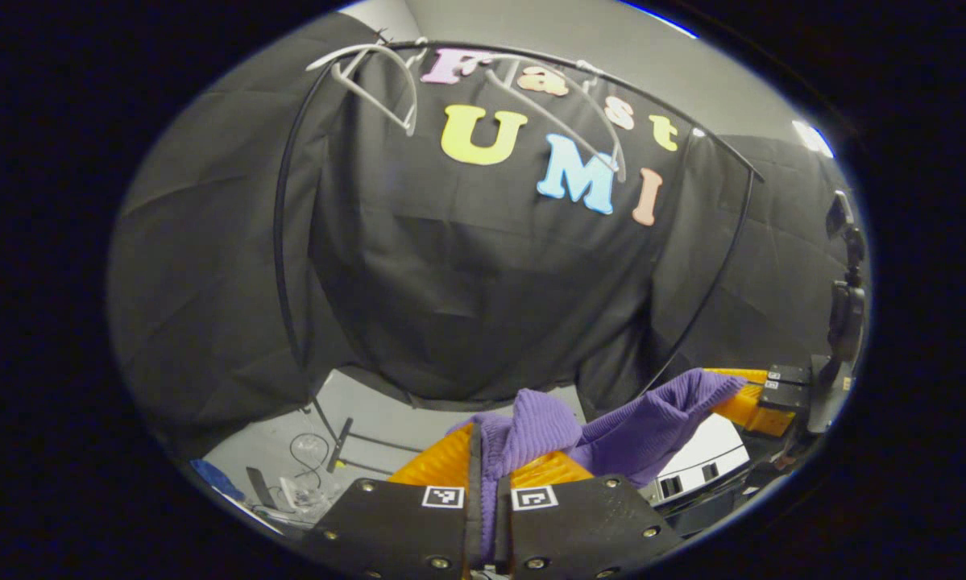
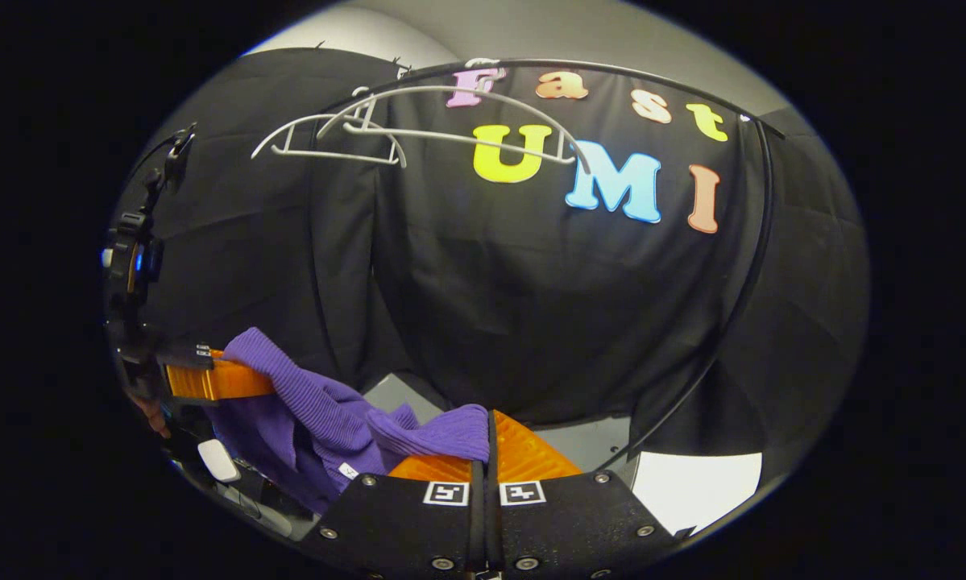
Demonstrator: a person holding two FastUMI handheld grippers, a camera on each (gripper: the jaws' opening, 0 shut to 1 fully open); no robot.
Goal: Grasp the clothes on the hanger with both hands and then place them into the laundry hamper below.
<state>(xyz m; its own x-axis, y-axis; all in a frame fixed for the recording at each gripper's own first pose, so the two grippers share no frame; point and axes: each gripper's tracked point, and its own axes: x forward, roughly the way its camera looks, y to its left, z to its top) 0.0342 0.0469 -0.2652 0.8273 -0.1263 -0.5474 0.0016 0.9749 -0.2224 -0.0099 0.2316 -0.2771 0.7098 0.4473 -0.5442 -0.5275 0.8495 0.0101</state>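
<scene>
Both grippers hold a purple ribbed knit garment (image 1: 652, 427) stretched between them, low in front of the black cloth wall. The left gripper (image 1: 487, 459) has its fingers pressed together on a fold of the knit that bunches up over the tips. The right gripper (image 2: 489, 451) pinches the other end, cloth draped over one finger. Above, two pale grey plastic hangers (image 2: 386, 129) hang bare on a thin black metal rail (image 2: 611, 71).
</scene>
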